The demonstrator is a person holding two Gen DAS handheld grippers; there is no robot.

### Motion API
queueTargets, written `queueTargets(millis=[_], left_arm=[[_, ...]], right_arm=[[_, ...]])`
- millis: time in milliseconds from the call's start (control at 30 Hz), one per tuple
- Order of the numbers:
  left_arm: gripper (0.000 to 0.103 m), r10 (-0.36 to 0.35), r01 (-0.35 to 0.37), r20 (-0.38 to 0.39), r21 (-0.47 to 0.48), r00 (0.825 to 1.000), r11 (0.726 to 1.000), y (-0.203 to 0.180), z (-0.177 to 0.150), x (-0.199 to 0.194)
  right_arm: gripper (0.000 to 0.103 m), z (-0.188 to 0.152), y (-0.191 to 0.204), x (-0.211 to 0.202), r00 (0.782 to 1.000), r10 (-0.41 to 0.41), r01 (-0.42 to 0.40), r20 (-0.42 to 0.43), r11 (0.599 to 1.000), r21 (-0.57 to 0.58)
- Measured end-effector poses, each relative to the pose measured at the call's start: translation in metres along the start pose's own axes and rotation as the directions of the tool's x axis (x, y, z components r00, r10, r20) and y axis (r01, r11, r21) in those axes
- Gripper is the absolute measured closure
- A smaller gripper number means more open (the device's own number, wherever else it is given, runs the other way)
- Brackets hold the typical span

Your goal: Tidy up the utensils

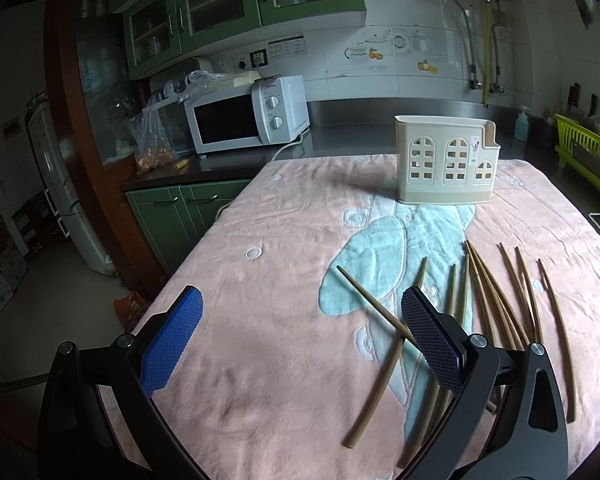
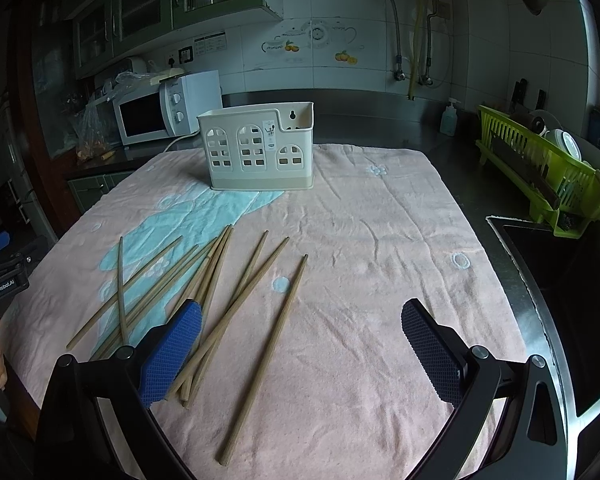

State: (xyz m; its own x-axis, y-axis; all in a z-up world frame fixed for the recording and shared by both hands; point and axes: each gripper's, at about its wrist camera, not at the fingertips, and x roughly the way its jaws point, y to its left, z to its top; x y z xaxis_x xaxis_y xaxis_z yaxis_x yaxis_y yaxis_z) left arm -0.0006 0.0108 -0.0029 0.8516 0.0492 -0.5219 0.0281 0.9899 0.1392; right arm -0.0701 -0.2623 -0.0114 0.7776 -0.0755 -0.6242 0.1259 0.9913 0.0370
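Several wooden chopsticks lie scattered on a pink towel; in the right wrist view the chopsticks lie left of centre on the towel. A cream utensil holder with arched cut-outs stands upright at the towel's far side, also in the right wrist view. My left gripper is open and empty above the towel, left of the chopsticks. My right gripper is open and empty, with one separate chopstick lying between its fingers' lines.
A white microwave and plastic bags sit on the counter at the back left. A green dish rack stands at the right beside a dark sink. A soap bottle stands by the wall. The left hand-held gripper shows at the far left.
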Motion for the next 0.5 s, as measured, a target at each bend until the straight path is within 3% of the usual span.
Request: queueTargets(millis=[500], left_arm=[[0.005, -0.015, 0.015, -0.039, 0.0, 0.999, 1.0, -0.0046, -0.0092, 0.003]], right_arm=[[0.006, -0.006, 0.0024, 0.0023, 1.0, 0.009, -0.009, -0.011, 1.0, 0.001]])
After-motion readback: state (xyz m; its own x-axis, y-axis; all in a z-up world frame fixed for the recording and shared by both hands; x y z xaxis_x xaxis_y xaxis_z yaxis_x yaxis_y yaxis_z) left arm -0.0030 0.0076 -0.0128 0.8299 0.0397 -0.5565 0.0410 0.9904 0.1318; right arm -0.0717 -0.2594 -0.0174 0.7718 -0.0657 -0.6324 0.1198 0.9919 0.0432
